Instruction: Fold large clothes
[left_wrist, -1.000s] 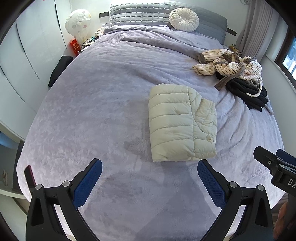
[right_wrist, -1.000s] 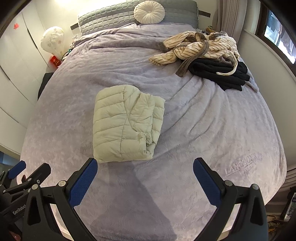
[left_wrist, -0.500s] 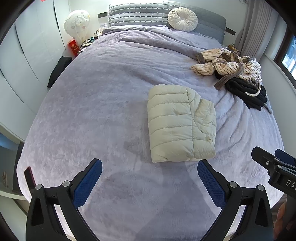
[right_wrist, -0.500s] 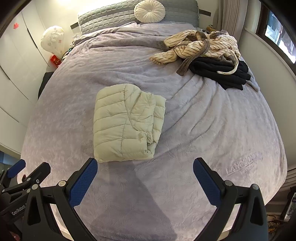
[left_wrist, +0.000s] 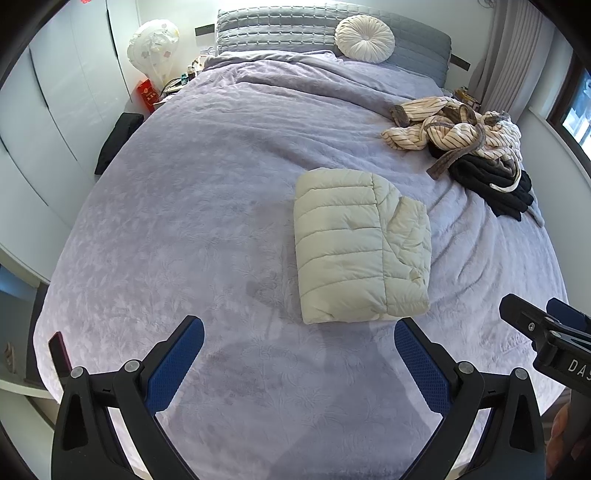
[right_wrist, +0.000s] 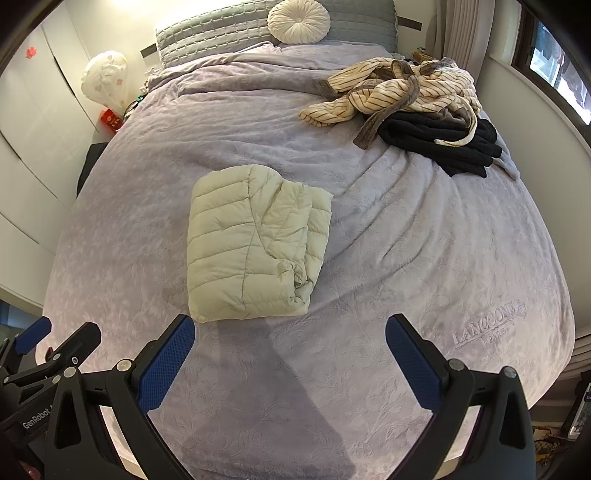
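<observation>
Here the left gripper (left_wrist: 299, 354) and right gripper (right_wrist: 290, 350) both hang spread wide and empty above the near end of the lilac bedspread (left_wrist: 207, 206). Just beyond their tips lies the cream puffer jacket (right_wrist: 255, 243), folded into a neat block mid-bed. Well beyond it, a striped robe (right_wrist: 399, 92) sprawls over dark clothes (right_wrist: 443, 144) near the far right edge.

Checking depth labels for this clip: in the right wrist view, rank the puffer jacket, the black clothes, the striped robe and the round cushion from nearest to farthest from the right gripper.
1. Puffer jacket, folded, just ahead, slightly left of the right gripper.
2. Black clothes, far right.
3. Striped robe, partly on top of them, just beyond.
4. Round cushion, at the headboard.
</observation>
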